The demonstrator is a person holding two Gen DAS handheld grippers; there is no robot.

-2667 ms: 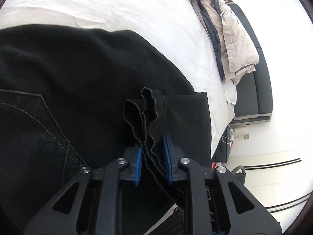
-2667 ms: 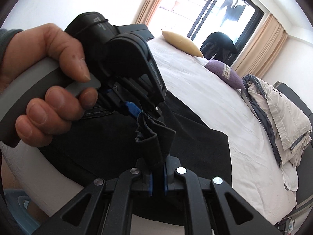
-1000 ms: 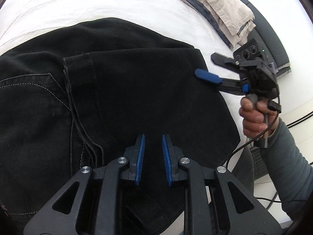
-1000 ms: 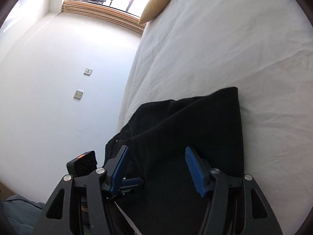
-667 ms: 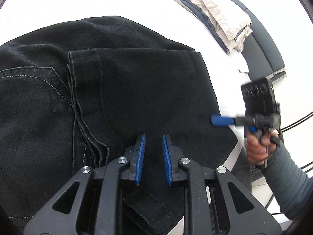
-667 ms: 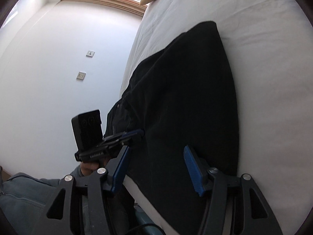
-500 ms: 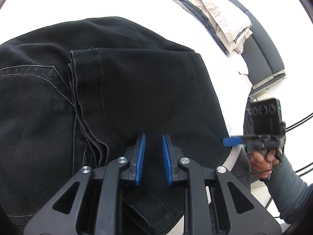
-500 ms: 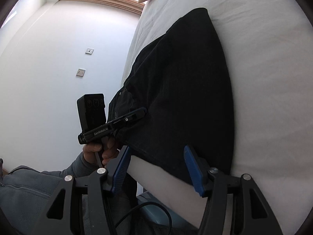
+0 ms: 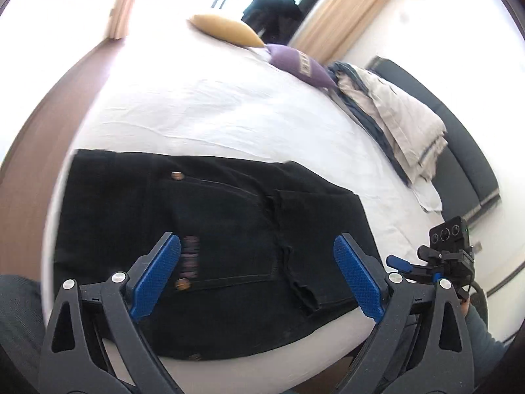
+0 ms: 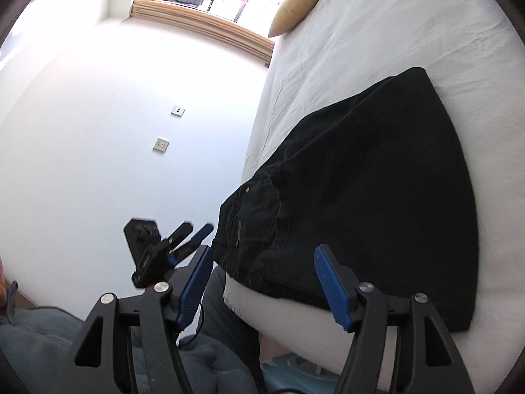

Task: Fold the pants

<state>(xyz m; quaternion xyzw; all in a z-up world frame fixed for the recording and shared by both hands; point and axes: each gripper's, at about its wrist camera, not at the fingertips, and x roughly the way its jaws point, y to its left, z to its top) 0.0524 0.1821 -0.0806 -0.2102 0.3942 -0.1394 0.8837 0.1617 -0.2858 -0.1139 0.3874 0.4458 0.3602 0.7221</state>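
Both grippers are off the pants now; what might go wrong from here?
1. The folded black denim pants lie right at the near edge of the white-sheeted bed, with one end overhanging; a nudge could pull them off.
2. The open left hand-held gripper and open right hand-held gripper both hover nearby, so a fingertip could snag the loose hem and undo the fold.

A wide bed covered with a lightly wrinkled white sheet (image 9: 203, 111) carries everything. Folded black denim pants (image 9: 210, 229) lie flat near its front edge, partly overhanging it. At the far end rest an oval mustard-yellow pillow (image 9: 226, 29) and, just beside it, a purple cushion (image 9: 298, 65). Along the right edge lies a rumpled heap of beige and navy bedding (image 9: 393, 115).
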